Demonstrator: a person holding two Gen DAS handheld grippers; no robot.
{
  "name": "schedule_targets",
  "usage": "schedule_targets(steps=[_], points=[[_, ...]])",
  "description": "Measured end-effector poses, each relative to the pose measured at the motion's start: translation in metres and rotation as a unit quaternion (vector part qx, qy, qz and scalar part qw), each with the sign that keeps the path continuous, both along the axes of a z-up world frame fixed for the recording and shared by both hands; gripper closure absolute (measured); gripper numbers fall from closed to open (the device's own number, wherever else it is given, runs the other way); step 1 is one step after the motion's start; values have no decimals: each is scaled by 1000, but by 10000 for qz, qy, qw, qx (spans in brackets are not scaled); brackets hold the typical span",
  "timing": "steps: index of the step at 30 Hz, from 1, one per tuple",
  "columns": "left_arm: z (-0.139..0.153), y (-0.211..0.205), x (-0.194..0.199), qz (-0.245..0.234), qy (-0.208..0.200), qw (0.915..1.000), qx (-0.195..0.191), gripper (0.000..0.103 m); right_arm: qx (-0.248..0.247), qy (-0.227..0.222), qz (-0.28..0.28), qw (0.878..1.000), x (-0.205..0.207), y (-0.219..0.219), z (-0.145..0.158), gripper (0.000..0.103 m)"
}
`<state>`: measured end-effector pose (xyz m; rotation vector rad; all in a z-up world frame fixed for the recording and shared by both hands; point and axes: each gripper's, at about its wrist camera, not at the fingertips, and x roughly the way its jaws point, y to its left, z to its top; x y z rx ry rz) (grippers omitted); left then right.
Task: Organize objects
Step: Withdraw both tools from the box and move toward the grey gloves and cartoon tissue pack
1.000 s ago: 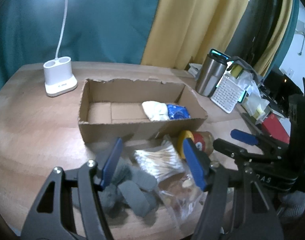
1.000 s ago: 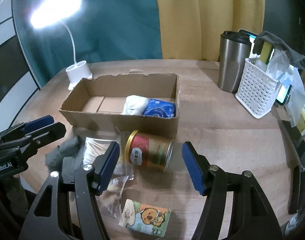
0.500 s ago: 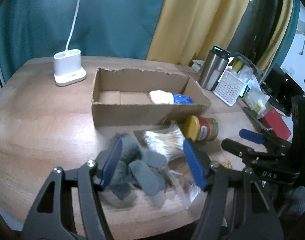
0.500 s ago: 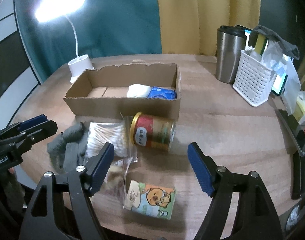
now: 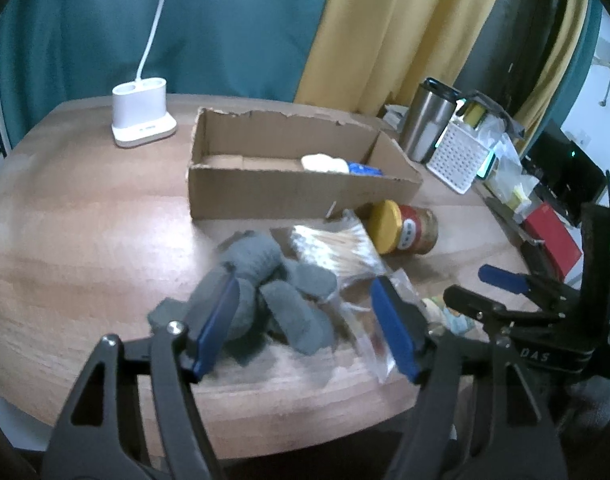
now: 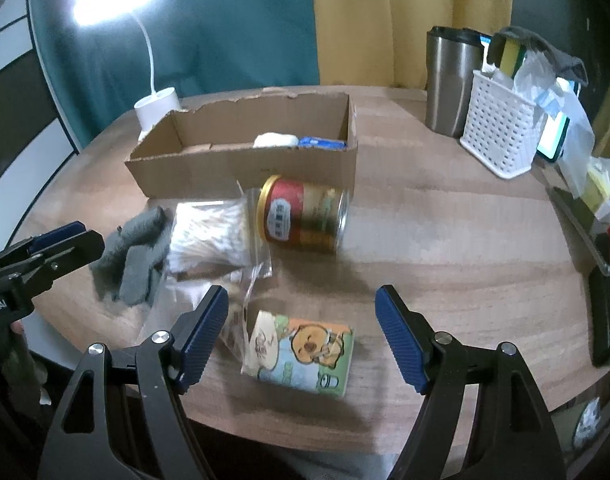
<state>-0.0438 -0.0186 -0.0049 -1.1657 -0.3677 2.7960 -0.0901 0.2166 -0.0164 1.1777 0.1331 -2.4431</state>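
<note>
An open cardboard box (image 5: 289, 196) (image 6: 265, 168) on the wooden table holds a white bundle (image 5: 325, 163) and a blue packet (image 6: 321, 143). In front of it lie a grey glove (image 5: 273, 292) (image 6: 137, 248), a bag of cotton swabs (image 5: 337, 248) (image 6: 213, 236), a red-labelled can on its side (image 5: 405, 228) (image 6: 305, 216) and a cartoon-printed packet (image 6: 305, 352). My left gripper (image 5: 309, 328) is open just above the glove. My right gripper (image 6: 301, 332) is open above the cartoon packet.
A white lamp base (image 5: 143, 116) stands at the back left. A steel tumbler (image 6: 451, 80) and a white perforated basket (image 6: 505, 128) stand at the back right. Clutter and a red box (image 5: 553, 240) lie along the right edge. The table's front edge is close below both grippers.
Both grippers have pulled back toward the near table edge and sit lower. The objects have not moved, and both grippers stay open.
</note>
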Motion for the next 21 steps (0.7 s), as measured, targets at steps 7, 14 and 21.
schedule_targets(steps=[7, 14, 21], points=[[-9, -2, 1, 49, -96, 9999, -1, 24, 60, -120, -15, 9999, 4, 2, -12, 24], [-21, -4, -4, 69, -233, 9997, -37, 24, 154, -278, -19, 9995, 1, 0, -25, 24], [-29, -8, -12, 141, -315, 9992, -193, 24, 210, -391, 39, 9990, -4, -6, -34, 24]])
